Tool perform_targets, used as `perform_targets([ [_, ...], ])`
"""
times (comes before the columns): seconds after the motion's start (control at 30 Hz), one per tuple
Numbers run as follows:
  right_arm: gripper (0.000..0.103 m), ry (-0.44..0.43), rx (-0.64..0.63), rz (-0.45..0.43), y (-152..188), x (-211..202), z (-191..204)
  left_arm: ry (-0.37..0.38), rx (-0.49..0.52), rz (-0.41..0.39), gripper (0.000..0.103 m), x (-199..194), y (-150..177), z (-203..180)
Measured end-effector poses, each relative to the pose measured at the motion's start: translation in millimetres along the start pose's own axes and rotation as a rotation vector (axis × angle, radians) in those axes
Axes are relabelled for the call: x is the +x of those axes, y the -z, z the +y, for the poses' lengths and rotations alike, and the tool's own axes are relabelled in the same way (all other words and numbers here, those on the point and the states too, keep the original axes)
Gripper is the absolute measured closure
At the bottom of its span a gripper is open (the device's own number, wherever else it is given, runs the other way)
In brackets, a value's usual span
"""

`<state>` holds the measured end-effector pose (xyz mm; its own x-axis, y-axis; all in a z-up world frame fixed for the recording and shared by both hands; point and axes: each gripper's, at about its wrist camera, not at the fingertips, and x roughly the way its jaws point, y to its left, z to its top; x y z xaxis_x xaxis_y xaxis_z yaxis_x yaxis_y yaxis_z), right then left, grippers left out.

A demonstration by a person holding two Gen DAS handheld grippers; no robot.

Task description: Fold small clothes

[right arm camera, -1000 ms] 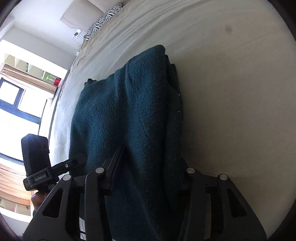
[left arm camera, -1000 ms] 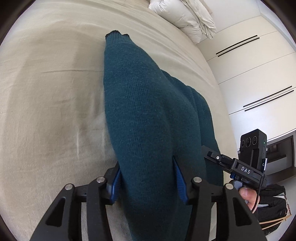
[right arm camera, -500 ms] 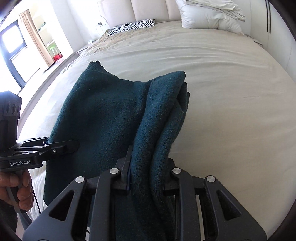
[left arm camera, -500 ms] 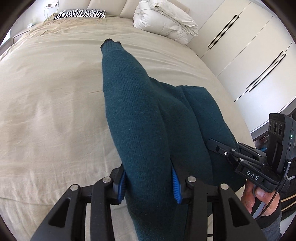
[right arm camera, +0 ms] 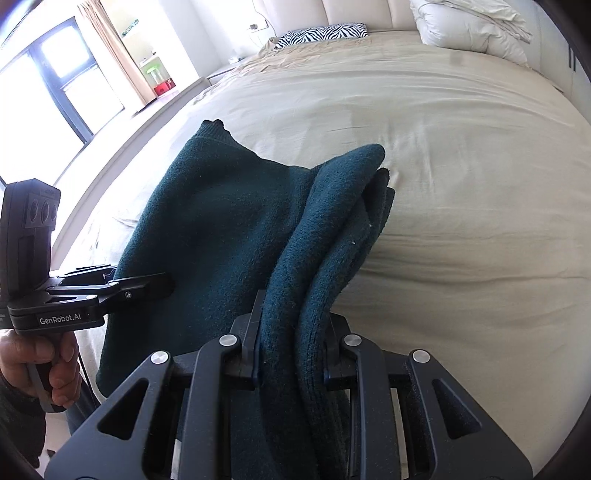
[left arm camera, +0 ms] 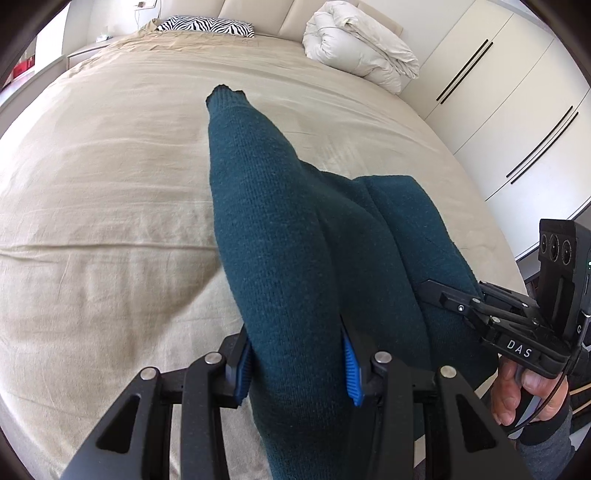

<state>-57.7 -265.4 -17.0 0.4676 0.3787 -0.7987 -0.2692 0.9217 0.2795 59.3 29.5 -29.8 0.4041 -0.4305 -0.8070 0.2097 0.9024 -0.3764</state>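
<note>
A dark teal knit sweater (left arm camera: 295,236), thick and fuzzy, hangs between the two grippers above a beige bed (left arm camera: 110,192) with a softly creased sheet. The left gripper (left arm camera: 297,360) clamps a rounded bundle of the knit between its blue ribbed pads (left arm camera: 350,365); a ribbed cuff (left arm camera: 225,94) points toward the headboard. The right gripper (right arm camera: 291,341) pinches several folded layers, which bulge into a blunt tip ahead of its black fingers. A puffy white duvet (left arm camera: 360,51) and a zebra-striped pillow (left arm camera: 207,26) lie at the head of the bed.
</note>
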Motion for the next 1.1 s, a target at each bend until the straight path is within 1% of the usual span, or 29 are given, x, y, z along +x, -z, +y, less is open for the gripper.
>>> perform_targets([
  [0.1,0.083,0.01,-0.007,0.019,9.1,10.7,10.3,0.001,-0.004,0.013,0.059,10.0,6.1,5.3],
  [0.17,0.082,0.001,0.022,0.028,10.2,21.9,7.4,0.0,-0.011,0.023,0.058,19.0,11.8,11.9],
  [0.23,0.082,-0.026,0.07,0.034,18.7,25.2,-0.2,0.003,-0.032,0.021,0.054,25.7,16.8,18.8],
  [0.27,0.08,-0.041,0.095,0.034,21.7,27.5,-7.0,0.008,-0.046,0.015,0.051,27.3,18.3,21.9],
  [0.3,0.08,-0.056,0.118,0.035,25.2,29.2,-13.0,0.018,-0.059,0.013,0.049,28.6,19.5,25.5],
  [0.33,0.08,-0.078,0.143,0.039,28.6,31.9,-19.6,0.026,-0.071,0.01,0.047,29.1,22.3,30.6],
  [0.4,0.077,-0.138,0.212,0.041,31.4,39.3,-36.6,0.025,-0.083,0.001,0.037,30.7,24.4,34.3],
  [0.43,0.074,-0.18,0.255,0.041,34.1,45.2,-46.8,0.03,-0.092,-0.002,0.035,31.0,27.9,37.9],
  [0.47,0.065,-0.221,0.309,0.043,37.2,49.8,-57.3,0.043,-0.11,-0.005,0.034,31.8,31.6,41.3],
  [0.53,0.054,-0.28,0.411,0.034,45.4,56.0,-78.4,0.067,-0.142,-0.012,0.033,30.3,36.5,49.4],
  [0.6,0.055,-0.344,0.467,0.012,52.1,56.4,-92.1,0.074,-0.148,-0.027,0.033,28.2,39.3,50.6],
  [0.67,0.055,-0.363,0.495,-0.009,54.6,52.4,-100.5,0.074,-0.152,-0.051,0.033,23.7,42.1,50.6],
  [0.77,0.055,-0.338,0.498,-0.035,54.1,46.9,-109.3,0.049,-0.158,-0.101,0.032,9.7,52.5,51.8],
  [0.83,0.055,-0.308,0.499,-0.059,56.7,35.8,-115.1,0.015,-0.139,-0.156,0.032,-4.9,57.8,48.5],
  [0.87,0.055,-0.27,0.499,-0.074,57.8,28.7,-117.8,-0.007,-0.126,-0.186,0.032,-13.3,60.4,45.6],
  [0.93,0.053,-0.175,0.487,-0.102,60.3,12.2,-122.1,-0.059,-0.09,-0.259,0.025,-33.8,66.8,37.4],
  [1.0,0.053,-0.117,0.478,-0.143,62.7,-7.2,-121.7,-0.162,-0.026,-0.365,0.008,-58.0,72.7,22.7],
  [1.07,0.053,-0.037,0.44,-0.207,61.2,-30.4,-113.3,-0.295,0.056,-0.499,0.0,-84.2,78.7,3.1],
  [1.1,0.053,-0.004,0.41,-0.245,59.2,-43.6,-106.0,-0.342,0.099,-0.568,0.0,-97.3,83.4,-7.9],
])
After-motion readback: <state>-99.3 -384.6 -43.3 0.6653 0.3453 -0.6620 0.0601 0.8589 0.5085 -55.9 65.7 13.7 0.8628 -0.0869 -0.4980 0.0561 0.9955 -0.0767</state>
